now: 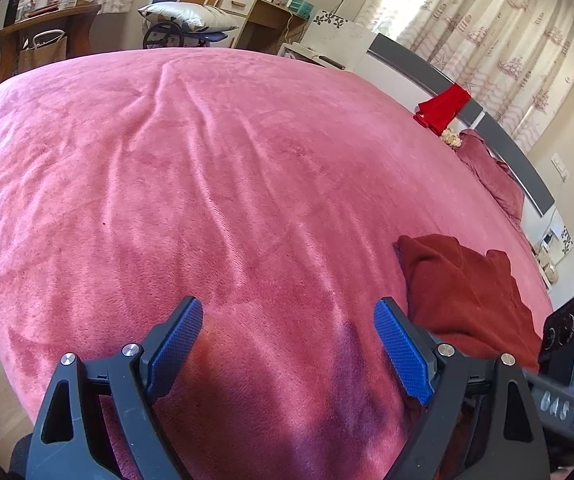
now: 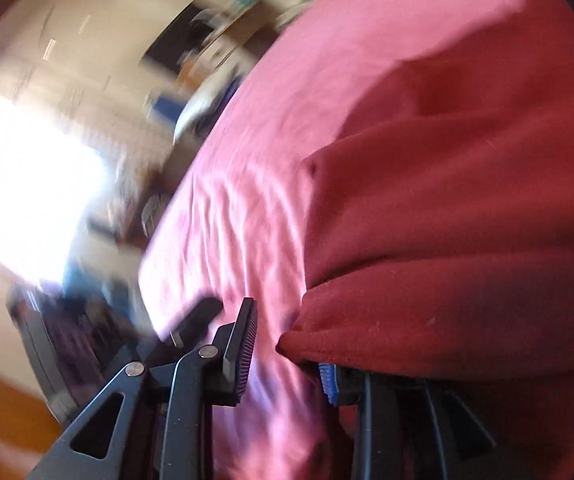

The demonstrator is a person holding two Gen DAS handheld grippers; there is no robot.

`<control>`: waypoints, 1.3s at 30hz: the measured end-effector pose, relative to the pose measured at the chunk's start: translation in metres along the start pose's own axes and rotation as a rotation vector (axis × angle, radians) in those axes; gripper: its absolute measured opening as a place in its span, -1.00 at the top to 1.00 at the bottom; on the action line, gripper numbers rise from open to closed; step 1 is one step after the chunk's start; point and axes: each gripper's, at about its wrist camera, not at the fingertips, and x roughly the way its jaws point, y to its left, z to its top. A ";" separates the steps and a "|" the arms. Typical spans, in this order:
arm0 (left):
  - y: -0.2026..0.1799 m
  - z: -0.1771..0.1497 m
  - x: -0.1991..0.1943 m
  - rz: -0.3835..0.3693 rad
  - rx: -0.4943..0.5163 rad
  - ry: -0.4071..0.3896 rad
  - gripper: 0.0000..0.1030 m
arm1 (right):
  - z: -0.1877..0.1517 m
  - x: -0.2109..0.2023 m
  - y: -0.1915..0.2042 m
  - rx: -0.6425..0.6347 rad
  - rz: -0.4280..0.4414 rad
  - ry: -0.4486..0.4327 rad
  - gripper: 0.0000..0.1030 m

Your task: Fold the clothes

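Dark red garment [image 1: 467, 292] lying bunched in a thick layered heap on the pink bed cover [image 1: 207, 184], near the bed's edge, folded over at least once by the look of it but not yet flat or squared. Right gripper [image 2: 287, 344] partly open, its right finger hidden under the cloth's fold, nothing pinched. Left gripper [image 1: 289, 332] wide open and empty over bare cover beside the heap. Likely still mid-fold.
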 end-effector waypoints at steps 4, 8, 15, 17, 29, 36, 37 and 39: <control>-0.002 0.000 0.000 0.006 0.009 0.001 -0.74 | -0.004 -0.005 -0.013 0.095 0.026 -0.026 0.38; -0.002 0.000 0.000 0.013 0.012 -0.001 -0.74 | -0.013 -0.009 -0.020 0.179 0.016 -0.063 0.34; 0.001 0.001 -0.002 0.013 -0.001 -0.016 -0.74 | -0.027 -0.023 -0.012 0.151 0.013 -0.102 0.14; 0.003 0.003 -0.004 0.016 -0.009 -0.025 -0.74 | -0.033 -0.013 -0.013 0.183 0.064 -0.073 0.14; -0.037 0.018 -0.014 0.025 0.089 -0.075 -0.74 | -0.068 -0.062 -0.026 0.220 0.235 0.035 0.10; -0.148 0.015 0.025 -0.031 0.401 -0.046 -0.74 | -0.067 -0.195 -0.065 0.056 -0.313 -0.302 0.11; -0.162 0.009 0.034 -0.017 0.465 -0.031 -0.74 | -0.060 -0.209 -0.076 0.052 -0.415 -0.327 0.11; -0.183 -0.010 0.057 0.091 0.624 -0.011 -0.74 | -0.043 -0.221 -0.095 -0.001 -0.566 -0.336 0.11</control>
